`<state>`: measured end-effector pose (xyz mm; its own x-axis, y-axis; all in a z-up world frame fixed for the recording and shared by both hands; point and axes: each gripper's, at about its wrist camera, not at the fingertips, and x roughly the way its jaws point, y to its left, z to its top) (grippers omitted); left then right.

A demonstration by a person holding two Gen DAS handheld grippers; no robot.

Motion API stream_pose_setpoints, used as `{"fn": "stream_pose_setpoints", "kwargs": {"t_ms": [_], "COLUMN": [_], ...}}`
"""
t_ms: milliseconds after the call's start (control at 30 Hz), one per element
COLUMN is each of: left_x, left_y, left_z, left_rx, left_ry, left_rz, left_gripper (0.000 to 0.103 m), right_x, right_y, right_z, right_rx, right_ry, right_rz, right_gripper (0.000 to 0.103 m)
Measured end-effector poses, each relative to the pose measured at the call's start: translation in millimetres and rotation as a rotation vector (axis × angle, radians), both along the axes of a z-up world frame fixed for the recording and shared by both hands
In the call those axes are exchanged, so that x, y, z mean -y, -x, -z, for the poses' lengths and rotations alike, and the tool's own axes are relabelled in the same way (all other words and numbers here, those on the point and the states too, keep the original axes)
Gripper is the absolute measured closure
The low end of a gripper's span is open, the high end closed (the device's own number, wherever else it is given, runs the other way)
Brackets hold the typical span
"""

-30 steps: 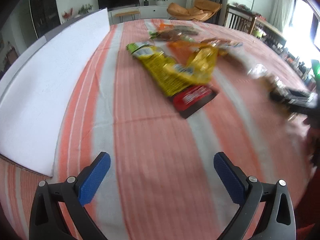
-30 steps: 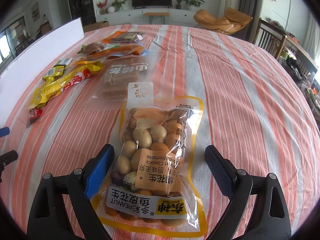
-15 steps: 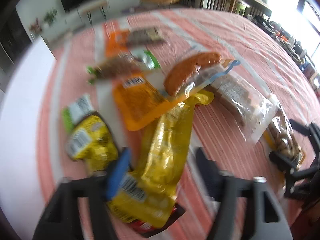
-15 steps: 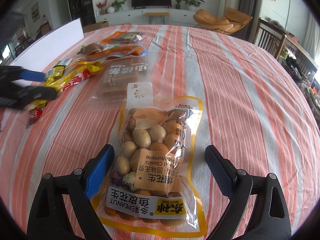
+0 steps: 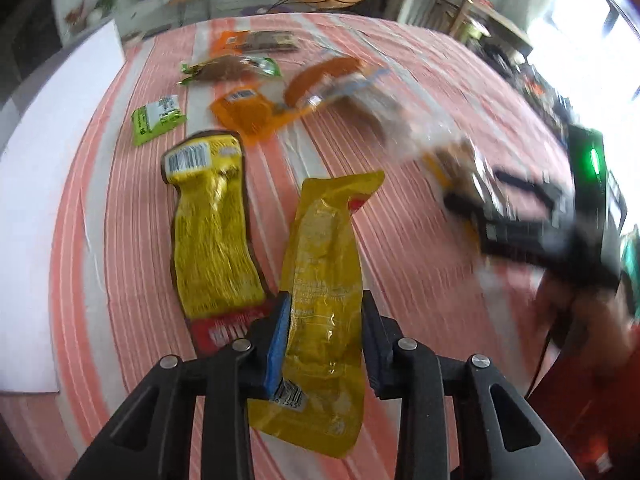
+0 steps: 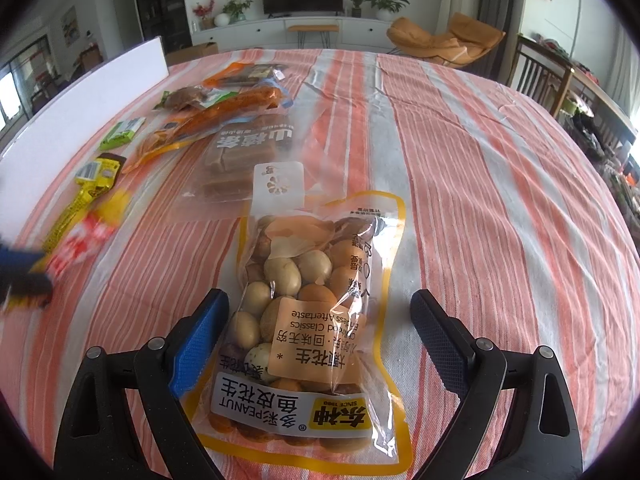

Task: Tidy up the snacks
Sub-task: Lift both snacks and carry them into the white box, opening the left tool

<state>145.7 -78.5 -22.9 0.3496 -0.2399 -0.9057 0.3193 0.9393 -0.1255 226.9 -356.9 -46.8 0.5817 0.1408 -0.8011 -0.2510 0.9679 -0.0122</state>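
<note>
My left gripper (image 5: 324,332) is shut on a yellow snack packet (image 5: 324,264) and holds it lifted above the striped tablecloth. A second yellow packet with a red end (image 5: 212,236) lies flat to its left. My right gripper (image 6: 320,328) is open, its fingers on either side of a clear bag of coloured peanuts (image 6: 312,304) lying on the table; the bag also shows blurred in the left wrist view (image 5: 460,164). The right gripper (image 5: 532,216) is at the right in the left wrist view.
A white board (image 5: 44,168) lies along the table's left side. Further back lie a green packet (image 5: 158,120), an orange packet (image 5: 248,112), an orange sausage pack (image 6: 240,108) and a clear bag of brown bars (image 6: 244,152). Chairs stand beyond the table.
My left gripper moved forward over the yellow packets, shut on one and lifted it clear of the other. My right gripper and the peanut bag have not moved.
</note>
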Motion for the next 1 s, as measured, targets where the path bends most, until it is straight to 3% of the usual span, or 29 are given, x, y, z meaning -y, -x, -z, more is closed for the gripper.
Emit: {"fn": "stream_pose_setpoints", "kwargs": {"t_ms": [100,133,300,367,400,433,567,600,867,1000], "left_x": [17.1,19.1,29.2,26.3,21.9,18.1,-0.6,-10.7,-76.3,-95.1], "left_y": [7.7,8.3,4.3,6.6,7.6,9.9,13.0,14.2,26.7,26.3], "left_z": [10.2,11.7,20.1,20.6,20.1,19.4,16.4,14.8,1.8,-11.6], "left_rx": [0.043,0.054,0.079,0.081,0.077,0.074,0.063,0.051,0.021,0.043], "left_ry": [-0.109,-0.116,-0.151,-0.124,-0.083,-0.055,0.073,0.141,0.553,0.664], "left_rz": [0.055,0.062,0.055,0.037,0.024,0.015,-0.024,-0.045,-0.138,-0.158], "left_gripper": [0.048,0.046,0.046,0.054,0.055,0.055,0.056,0.056,0.056,0.056], "right_x": [-1.7,-3.2,-10.4,-12.5,-13.5,-14.4,-12.7,-9.9,54.3,72.1], "right_y": [-6.0,-10.0,-25.6,-25.4,-25.0,-23.6,-15.7,-13.3,12.7,20.9], "right_z": [-1.9,-2.9,-5.1,-4.8,-5.4,-7.8,-13.3,-13.9,-35.8,-51.2], "right_rx": [-0.056,-0.093,-0.243,-0.265,-0.272,-0.275,-0.262,-0.259,-0.284,-0.276], "right_ry": [0.016,0.026,0.068,0.083,0.087,0.082,0.081,0.067,-0.413,-0.607], "right_rz": [-0.01,-0.011,-0.024,-0.034,-0.039,-0.042,-0.028,-0.02,0.121,0.148], "right_gripper": [0.009,0.009,0.01,0.011,0.018,0.032,0.04,0.041,0.044,0.044]}}
